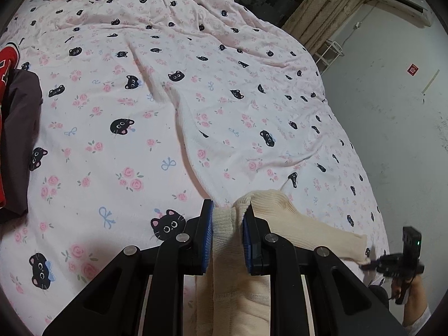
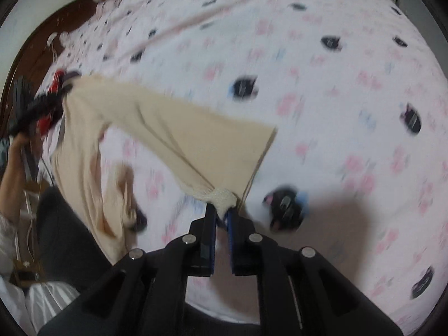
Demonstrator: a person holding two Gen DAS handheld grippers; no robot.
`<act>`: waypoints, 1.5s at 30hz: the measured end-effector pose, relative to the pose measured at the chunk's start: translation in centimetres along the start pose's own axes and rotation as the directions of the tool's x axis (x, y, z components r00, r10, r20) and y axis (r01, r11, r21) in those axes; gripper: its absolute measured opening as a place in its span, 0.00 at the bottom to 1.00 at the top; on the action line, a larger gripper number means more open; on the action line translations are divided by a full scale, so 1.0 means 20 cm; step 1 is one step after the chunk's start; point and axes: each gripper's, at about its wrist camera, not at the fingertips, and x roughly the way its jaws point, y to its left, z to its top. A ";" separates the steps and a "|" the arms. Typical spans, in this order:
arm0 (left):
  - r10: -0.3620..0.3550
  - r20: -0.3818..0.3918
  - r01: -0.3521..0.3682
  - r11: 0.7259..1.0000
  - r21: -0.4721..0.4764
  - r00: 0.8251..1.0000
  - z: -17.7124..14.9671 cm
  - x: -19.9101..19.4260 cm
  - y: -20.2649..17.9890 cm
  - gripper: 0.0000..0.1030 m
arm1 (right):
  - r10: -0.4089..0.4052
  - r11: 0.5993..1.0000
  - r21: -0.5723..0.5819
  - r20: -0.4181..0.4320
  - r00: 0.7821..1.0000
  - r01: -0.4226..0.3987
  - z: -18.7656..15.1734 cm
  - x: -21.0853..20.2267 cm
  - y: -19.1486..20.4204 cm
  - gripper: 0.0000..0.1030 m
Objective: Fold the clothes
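A cream ribbed knit garment hangs stretched between my two grippers above the bed. My left gripper is shut on a bunched part of it, and the cloth hangs down between the fingers. My right gripper is shut on a knit edge of the same garment, which spreads up and left to the left gripper. In the left wrist view the right gripper shows at the lower right, holding the garment's far end. The right wrist view is blurred by motion.
The bed has a pink sheet with black cats and roses. A red and dark pile of clothes lies at its left edge. A white wall, curtain and air conditioner stand beyond the bed's right side.
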 end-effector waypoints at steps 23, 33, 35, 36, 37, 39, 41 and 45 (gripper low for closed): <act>0.028 -0.022 -0.028 1.000 0.011 0.999 0.01 0.03 -0.04 0.16 | 0.179 0.954 0.226 0.104 0.978 -0.199 0.25 0.02 -0.29 0.04; 0.050 0.015 -0.051 0.998 0.021 0.999 0.04 0.01 -0.05 0.16 | 0.072 0.974 0.188 0.253 0.965 -0.122 0.40 -0.25 -0.30 0.04; 0.056 0.023 -0.057 0.998 0.017 0.998 0.05 0.01 -0.06 0.16 | 0.044 0.977 0.190 0.274 0.961 -0.099 0.47 -0.29 -0.30 0.04; 0.058 0.026 -0.058 0.998 0.015 0.998 0.06 0.01 -0.06 0.16 | 0.032 0.977 0.194 0.283 0.959 -0.090 0.50 -0.30 -0.31 0.04; 0.060 0.031 -0.061 0.998 0.013 0.998 0.06 0.01 -0.06 0.16 | 0.020 0.977 0.197 0.295 0.955 -0.081 0.54 -0.32 -0.32 0.04; 0.071 0.043 -0.072 0.997 0.010 0.997 0.07 0.02 -0.07 0.16 | -0.003 0.978 0.201 0.313 0.950 -0.063 0.60 -0.34 -0.34 0.04; 0.083 0.051 -0.084 0.996 0.006 0.995 0.08 0.03 -0.08 0.16 | -0.030 0.978 0.205 0.333 0.942 -0.042 0.68 -0.36 -0.34 0.04; 0.117 0.042 -0.117 0.993 -0.008 0.992 0.08 0.09 -0.09 0.16 | -0.079 0.975 0.223 0.359 0.930 -0.004 0.83 -0.37 -0.36 0.04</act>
